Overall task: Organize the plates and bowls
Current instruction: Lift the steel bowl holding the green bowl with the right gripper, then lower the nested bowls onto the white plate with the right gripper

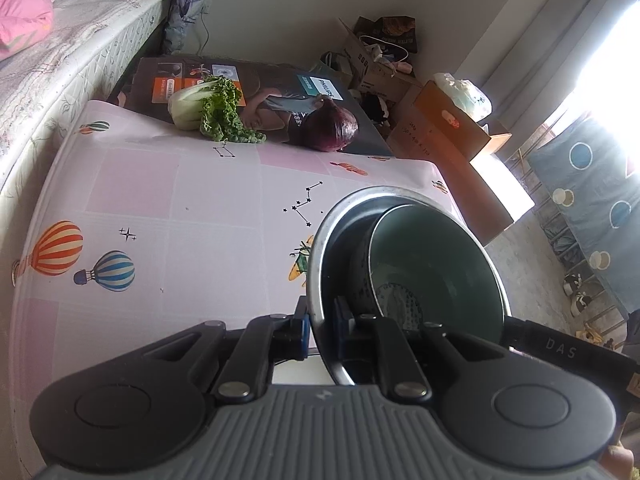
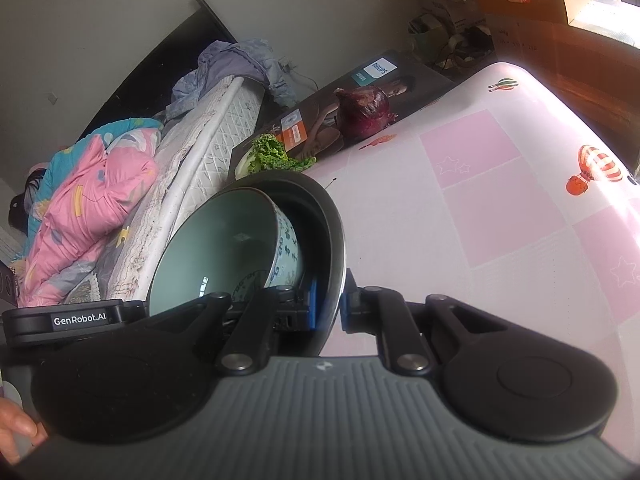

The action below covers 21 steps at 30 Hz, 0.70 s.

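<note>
Two grippers, left gripper point(image 1: 320, 334) and right gripper point(image 2: 329, 308), clamped on metal basin point(image 1: 320, 256) above pink tablecloth point(image 1: 160, 200).

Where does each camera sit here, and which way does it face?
Left wrist: on the left gripper, facing across the pink balloon-print table; jaws clamp the dark metal basin rim.
Right wrist: on the right gripper, facing the bed; jaws clamp the opposite rim; a hand shows.
Shared: basin, pale green ceramic bowl inside, red onion.

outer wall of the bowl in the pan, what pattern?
White with blue characters on the bowl; clearest in the right wrist view.
</note>
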Available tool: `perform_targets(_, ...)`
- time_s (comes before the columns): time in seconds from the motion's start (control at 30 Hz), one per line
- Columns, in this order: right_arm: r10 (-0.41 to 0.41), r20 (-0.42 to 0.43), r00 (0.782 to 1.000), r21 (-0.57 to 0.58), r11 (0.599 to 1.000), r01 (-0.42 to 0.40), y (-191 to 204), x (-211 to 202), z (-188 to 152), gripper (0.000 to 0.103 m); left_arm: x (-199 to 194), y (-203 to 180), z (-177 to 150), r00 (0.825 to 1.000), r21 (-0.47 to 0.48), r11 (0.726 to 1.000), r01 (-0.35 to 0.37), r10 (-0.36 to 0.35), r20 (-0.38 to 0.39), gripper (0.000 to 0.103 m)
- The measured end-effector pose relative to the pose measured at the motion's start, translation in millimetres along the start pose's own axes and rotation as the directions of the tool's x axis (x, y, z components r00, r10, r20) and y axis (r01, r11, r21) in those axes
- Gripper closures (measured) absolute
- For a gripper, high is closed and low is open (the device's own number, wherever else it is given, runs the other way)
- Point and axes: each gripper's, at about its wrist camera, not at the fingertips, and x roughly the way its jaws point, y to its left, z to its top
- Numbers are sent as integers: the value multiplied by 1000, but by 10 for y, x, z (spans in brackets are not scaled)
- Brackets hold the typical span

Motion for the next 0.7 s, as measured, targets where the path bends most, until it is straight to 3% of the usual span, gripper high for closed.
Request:
perform_targets(0.4, -3, -47, 999, 15, 1000, 4, 125, -394, -709, 92, -302, 113, -624, 999, -5, 1000, -17, 17, -43, 92)
perform_targets(0.7, -1, -91, 996, 25, 1000, 4, 98, -362, -1066, 92, -285, 244, -883, 996, -7, 999, -45, 45, -77, 92)
